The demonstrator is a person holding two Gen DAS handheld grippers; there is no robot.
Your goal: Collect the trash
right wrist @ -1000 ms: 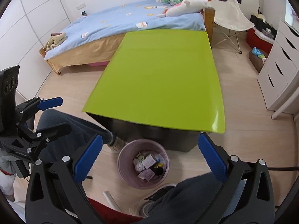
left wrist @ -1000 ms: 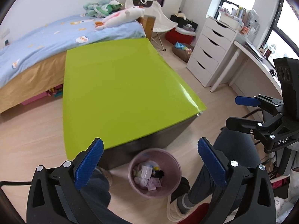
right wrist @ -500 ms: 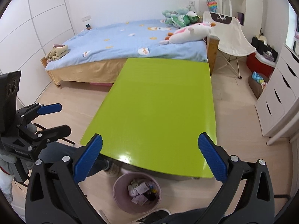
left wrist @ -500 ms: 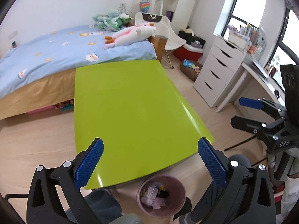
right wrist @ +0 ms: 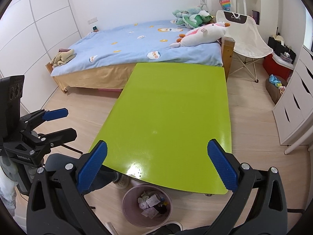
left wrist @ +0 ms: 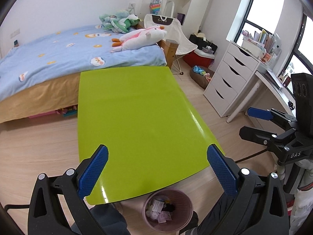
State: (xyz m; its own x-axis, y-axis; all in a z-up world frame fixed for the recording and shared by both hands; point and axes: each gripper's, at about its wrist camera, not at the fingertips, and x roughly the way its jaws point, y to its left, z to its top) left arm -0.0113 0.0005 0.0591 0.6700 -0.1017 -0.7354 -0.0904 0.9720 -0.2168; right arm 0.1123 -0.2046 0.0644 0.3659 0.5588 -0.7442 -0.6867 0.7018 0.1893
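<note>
Bin [left wrist: 167,209] seen below and just ahead of L claw [left wrist: 156,176], slightly R of its centre line; in R view, bin [right wrist: 147,207] lies below R claw [right wrist: 157,173], a little L of centre. So bin sits on floor between the two claws, roughly under the near table edge. Neither claw clearly nearer; cannot be told.

Both claws spread wide, nothing held. Pads [left wrist: 93,173] blue, knurled rubber on black plastic arms. R claw also visible at far R of L view, likewise open.

Bin: round, pinkish, thin plastic wall, open top. Holds crumpled paper scraps, white wrappers, something dark; partly filled. Trash [right wrist: 150,204] looks light, soft, irregular.

Table [left wrist: 137,117]: lime-green top, glossy, smooth, rounded corners, long axis running away from both claws twd bed. No loose trash spotted on top; none seen on wood-look floor either, though floor nearest the claws is hidden by legs and arms.

Further out: bed [left wrist: 58,52] w/ blue quilt, plush toys; white folding chair; white drawer unit to R.

Judged: collection looks near done, or next piece must be searched for. If any item is found, drop path is down and inward to bin.
</note>
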